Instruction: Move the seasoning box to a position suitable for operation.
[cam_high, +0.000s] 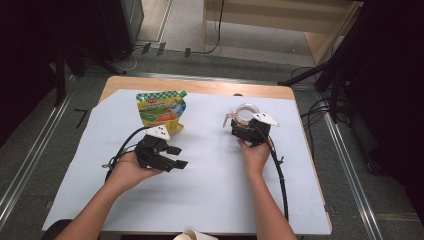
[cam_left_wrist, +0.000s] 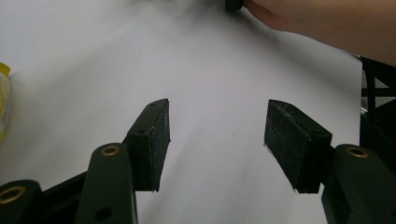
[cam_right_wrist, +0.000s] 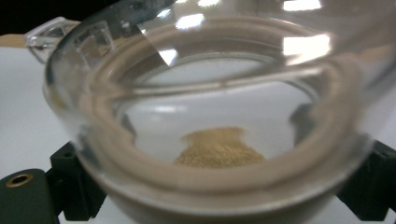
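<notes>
- High view: the right gripper (cam_high: 243, 125) sits right of the frame's centre, on the white sheet (cam_high: 210, 185) covering the table (cam_high: 200, 86), with a clear glass jar (cam_high: 243, 114) at its tip.
- The jar has a small spout on its left side.
- The left gripper (cam_high: 176, 156) lies left of centre, its jaws pointing right and standing apart with nothing between them.
- A yellow and green pouch (cam_high: 161, 111) lies flat in the upper left, just above the left gripper and apart from it.
- Right gripper view: the jar (cam_right_wrist: 219, 126) sits between the two black jaws, which stand at its left and right sides; whether the pads press on the glass, I cannot tell.
- A small heap of tan powder (cam_right_wrist: 217, 149) lies at the bottom of the jar.
- Left gripper view: the pads (cam_left_wrist: 152, 140) stand wide over the bare white sheet (cam_left_wrist: 215, 84).
</notes>
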